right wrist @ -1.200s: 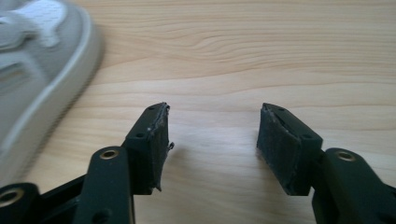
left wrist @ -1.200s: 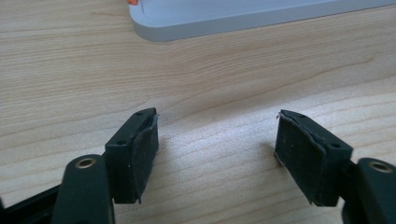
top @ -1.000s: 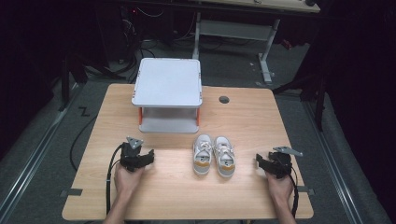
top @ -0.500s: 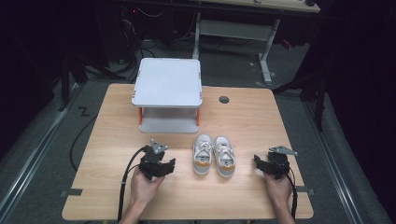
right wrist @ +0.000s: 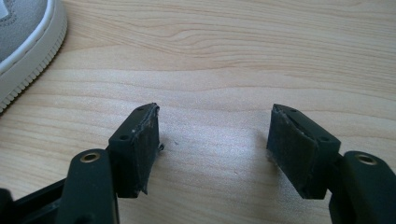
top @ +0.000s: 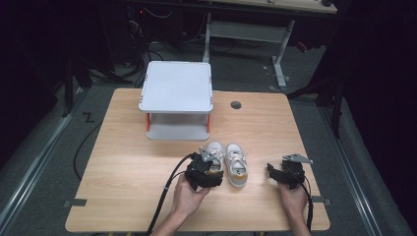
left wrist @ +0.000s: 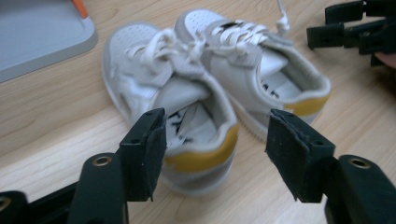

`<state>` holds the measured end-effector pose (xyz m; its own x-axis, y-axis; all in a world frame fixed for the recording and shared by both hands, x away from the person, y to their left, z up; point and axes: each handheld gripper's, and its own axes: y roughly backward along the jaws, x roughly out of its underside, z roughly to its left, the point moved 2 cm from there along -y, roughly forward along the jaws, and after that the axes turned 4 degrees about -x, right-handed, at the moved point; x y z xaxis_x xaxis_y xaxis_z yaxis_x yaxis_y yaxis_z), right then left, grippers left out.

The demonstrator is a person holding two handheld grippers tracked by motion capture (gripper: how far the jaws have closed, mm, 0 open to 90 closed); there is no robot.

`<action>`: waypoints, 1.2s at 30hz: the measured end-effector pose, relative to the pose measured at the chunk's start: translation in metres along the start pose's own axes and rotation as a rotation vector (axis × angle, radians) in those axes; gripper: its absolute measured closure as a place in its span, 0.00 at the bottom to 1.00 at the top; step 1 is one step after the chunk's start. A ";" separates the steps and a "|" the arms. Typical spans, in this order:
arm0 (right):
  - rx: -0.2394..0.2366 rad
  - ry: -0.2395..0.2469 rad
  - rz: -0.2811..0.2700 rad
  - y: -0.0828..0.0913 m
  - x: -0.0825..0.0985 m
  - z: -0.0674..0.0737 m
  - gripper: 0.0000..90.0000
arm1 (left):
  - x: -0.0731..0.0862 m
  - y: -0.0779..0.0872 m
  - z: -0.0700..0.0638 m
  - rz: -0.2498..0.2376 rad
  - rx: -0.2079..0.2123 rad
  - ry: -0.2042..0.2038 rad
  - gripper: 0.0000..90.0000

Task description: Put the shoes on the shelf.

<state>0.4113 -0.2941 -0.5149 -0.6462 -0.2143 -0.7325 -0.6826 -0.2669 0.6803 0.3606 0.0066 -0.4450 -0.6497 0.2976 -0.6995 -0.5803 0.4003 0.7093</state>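
Note:
A pair of small white shoes with yellow heel tabs stands mid-table, toes pointing away. My left gripper (top: 206,169) is at the heel of the left shoe (top: 214,150). In the left gripper view the left gripper (left wrist: 217,119) stands open astride the left shoe's heel (left wrist: 201,158); its jaws have just been opening, and the right-hand pad is clear of the shoe. The right shoe (left wrist: 252,60) lies beside it. My right gripper (top: 281,171) rests to the right of the right shoe (top: 235,164). The right gripper (right wrist: 215,112) is open over bare wood; its jaws have just been opening.
A white two-tier stand (top: 176,93) with orange posts sits at the back of the wooden table (top: 123,162), just behind the shoes. A round cable hole (top: 236,104) lies to its right. Cables trail from both grippers toward the front edge.
My left gripper has travelled right from the table's left side to the left shoe's heel. The right gripper has stayed where it was.

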 end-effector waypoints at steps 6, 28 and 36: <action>-0.001 0.000 0.000 0.000 0.000 0.000 0.38 | -0.011 -0.016 -0.006 0.012 -0.013 0.054 0.35; 0.000 0.001 0.000 0.000 0.000 0.000 0.38 | -0.023 -0.048 -0.017 0.081 -0.051 0.128 0.38; -0.001 0.001 0.000 0.000 0.000 0.000 0.38 | -0.025 -0.055 -0.023 0.102 -0.113 0.047 0.38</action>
<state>0.4113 -0.2939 -0.5149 -0.6460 -0.2155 -0.7323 -0.6822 -0.2676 0.6805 0.3972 -0.0426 -0.4641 -0.7289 0.2899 -0.6202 -0.5600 0.2688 0.7837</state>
